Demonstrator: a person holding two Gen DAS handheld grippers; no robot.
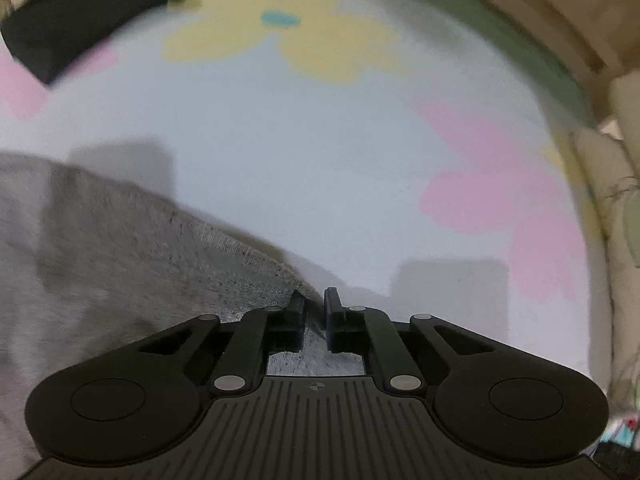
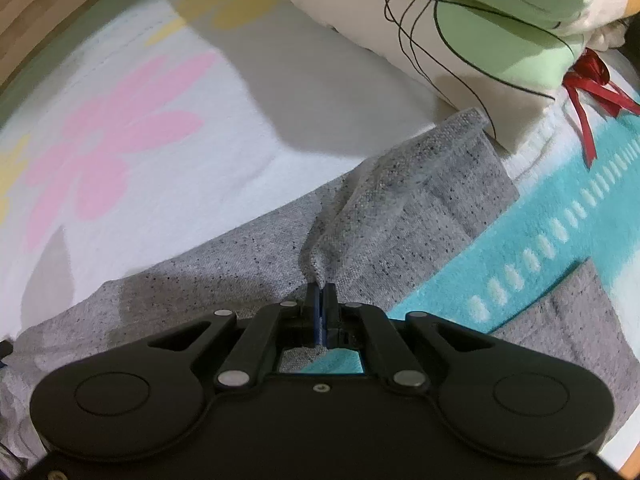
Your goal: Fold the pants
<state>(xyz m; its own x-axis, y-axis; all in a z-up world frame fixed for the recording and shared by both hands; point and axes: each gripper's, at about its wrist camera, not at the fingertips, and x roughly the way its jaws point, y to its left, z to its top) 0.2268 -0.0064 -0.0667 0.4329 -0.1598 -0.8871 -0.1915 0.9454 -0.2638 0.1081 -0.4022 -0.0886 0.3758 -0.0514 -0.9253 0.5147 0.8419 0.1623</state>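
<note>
1. Fingers, left gripper (image 1: 315, 300): we find them drawn close together on the edge of the grey pants (image 1: 120, 248); a thin wedge of cloth runs up between the pads, so we read this as a pinch on the hem or edge. The view is blurred.
2. Fingers, right gripper (image 2: 322, 294): clenched tight on a raised ridge of the pants (image 2: 400, 216); the cloth tents up into the pads, and a flap beyond it stands lifted and creased.
3. Pants: grey marl knit, lying across a flowered sheet (image 1: 320, 152) of white ground with pink and yellow blooms. In the right view one part also lies over a turquoise towel (image 2: 560, 220).
4. Other items: a cream and green pillow (image 2: 480, 32) at the far side, its corner just beside the lifted flap; a red ribbon (image 2: 588, 92) near it; a black object (image 1: 80, 20) at the far left of the left view, too blurred to name.
5. Step in hand, as we judge it: both edges are gripped and the cloth is lifted clear, the start of a fold.
6. Next move, as we judge it: carry both pinches together across the garment, keep the span between them taut, lay edge on edge, and only then release. Uneven travel would skew the fold.
</note>
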